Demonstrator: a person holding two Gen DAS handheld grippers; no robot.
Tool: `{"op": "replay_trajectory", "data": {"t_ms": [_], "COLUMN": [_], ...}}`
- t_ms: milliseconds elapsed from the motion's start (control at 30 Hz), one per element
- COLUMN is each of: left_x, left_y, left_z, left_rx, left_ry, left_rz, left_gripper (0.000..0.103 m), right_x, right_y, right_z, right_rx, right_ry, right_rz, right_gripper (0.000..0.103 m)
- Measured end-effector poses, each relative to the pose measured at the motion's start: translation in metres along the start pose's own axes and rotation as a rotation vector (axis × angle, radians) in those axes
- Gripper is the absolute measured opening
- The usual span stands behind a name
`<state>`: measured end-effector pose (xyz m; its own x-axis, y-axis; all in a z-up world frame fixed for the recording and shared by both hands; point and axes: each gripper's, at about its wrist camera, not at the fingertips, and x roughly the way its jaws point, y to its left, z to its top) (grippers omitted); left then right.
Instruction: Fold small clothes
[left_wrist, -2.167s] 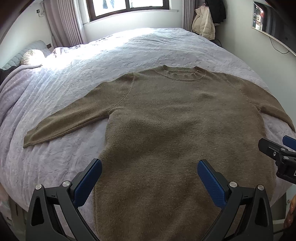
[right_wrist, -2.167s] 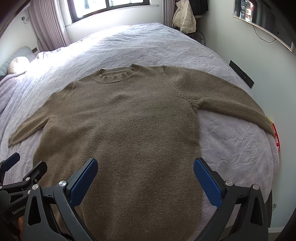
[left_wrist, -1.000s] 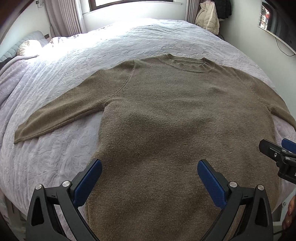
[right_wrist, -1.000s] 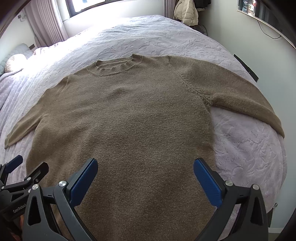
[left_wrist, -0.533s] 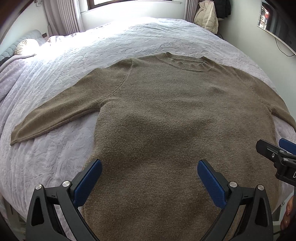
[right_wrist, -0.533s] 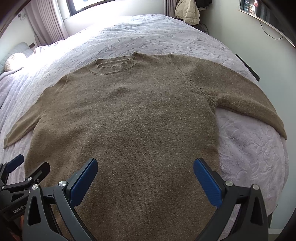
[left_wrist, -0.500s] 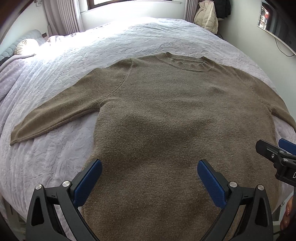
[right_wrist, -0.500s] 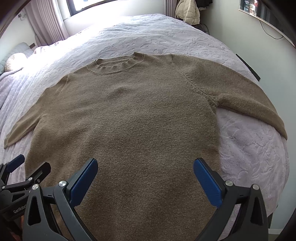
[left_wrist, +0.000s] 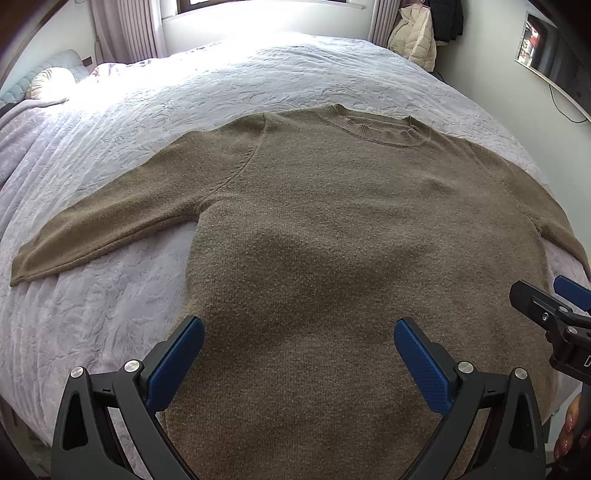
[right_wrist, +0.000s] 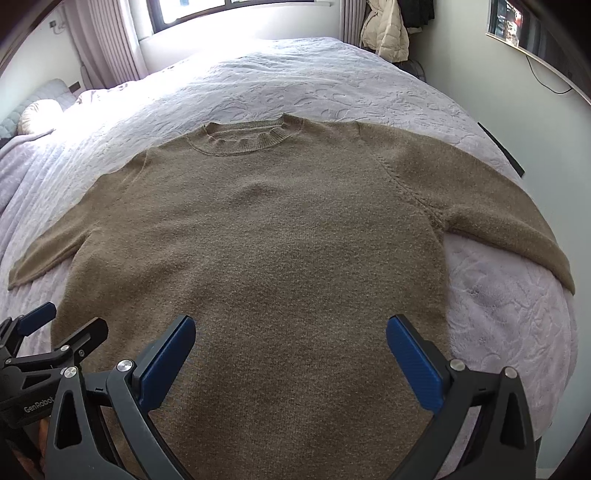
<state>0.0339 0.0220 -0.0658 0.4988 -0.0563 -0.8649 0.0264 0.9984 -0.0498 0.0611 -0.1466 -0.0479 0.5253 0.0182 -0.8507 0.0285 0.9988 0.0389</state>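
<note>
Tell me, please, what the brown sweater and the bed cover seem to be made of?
Sweater: probably wool or a wool-like knit, matte and fuzzy, with a ribbed collar. Bed cover: looks like quilted fabric, pale lilac, with an embossed leafy pattern; fibre unclear.

Both fisheye views look forward and down from low over the near hem of a brown sweater (left_wrist: 314, 229) spread on the bed (left_wrist: 258, 85), facing the window wall. The left wrist view sits further left, catching the right tongs (left_wrist: 546, 295) at its right edge; the right wrist view catches the left tongs (right_wrist: 61, 321) at its left. Both share the sweater's body and collar.
</note>
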Motion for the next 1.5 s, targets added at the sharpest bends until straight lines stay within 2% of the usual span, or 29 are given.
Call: {"op": "replay_trajectory", "data": {"t_ms": [400, 500, 633, 800, 900, 1033, 1100, 1167, 1333, 1367, 1433, 1500], "left_x": [0.004, 0.003, -0.004, -0.002, 0.008, 0.024, 0.03, 0.038, 0.053, 0.055, 0.057, 0.061], "left_y": [0.014, 0.022, 0.056, 0.147, 0.21, 0.284, 0.304, 0.314, 0.317, 0.317, 0.321, 0.325], "left_z": [-0.004, -0.004, 0.001, 0.005, 0.0, -0.017, -0.021, -0.017, 0.011, 0.015, 0.019, 0.019], "left_rx": [-0.041, -0.058, -0.132, -0.319, -0.482, -0.725, -0.804, -0.842, -0.839, -0.845, -0.855, -0.849], "left_ry": [0.003, -0.008, -0.076, -0.168, -0.177, -0.188, -0.218, -0.235, -0.255, -0.257, -0.262, -0.247], "left_rz": [-0.076, -0.129, -0.173, -0.115, -0.088, -0.16, -0.198, -0.214, -0.212, -0.209, -0.192, -0.178], "left_gripper": [0.103, 0.103, 0.103, 0.103, 0.103, 0.103, 0.103, 0.103, 0.103, 0.101, 0.088, 0.054], "right_x": [-0.001, 0.0, -0.001, -0.003, -0.001, 0.005, 0.01, 0.015, 0.021, 0.021, 0.023, 0.024], "right_y": [0.015, 0.02, 0.027, 0.035, 0.043, 0.058, 0.068, 0.077, 0.097, 0.099, 0.1, 0.098], "right_z": [0.0, 0.001, 0.001, -0.001, -0.001, 0.0, 0.0, -0.001, -0.004, -0.005, -0.005, -0.005], "right_rx": [-0.017, -0.016, -0.03, -0.048, -0.057, -0.077, -0.088, -0.099, -0.126, -0.131, -0.135, -0.129], "right_ry": [0.006, 0.01, 0.008, 0.001, 0.0, 0.009, 0.018, 0.031, 0.049, 0.05, 0.053, 0.054], "right_rz": [0.035, 0.052, 0.063, 0.088, 0.114, 0.145, 0.157, 0.169, 0.194, 0.197, 0.198, 0.2], "right_gripper": [0.103, 0.103, 0.103, 0.103, 0.103, 0.103, 0.103, 0.103, 0.103, 0.103, 0.103, 0.103]}}
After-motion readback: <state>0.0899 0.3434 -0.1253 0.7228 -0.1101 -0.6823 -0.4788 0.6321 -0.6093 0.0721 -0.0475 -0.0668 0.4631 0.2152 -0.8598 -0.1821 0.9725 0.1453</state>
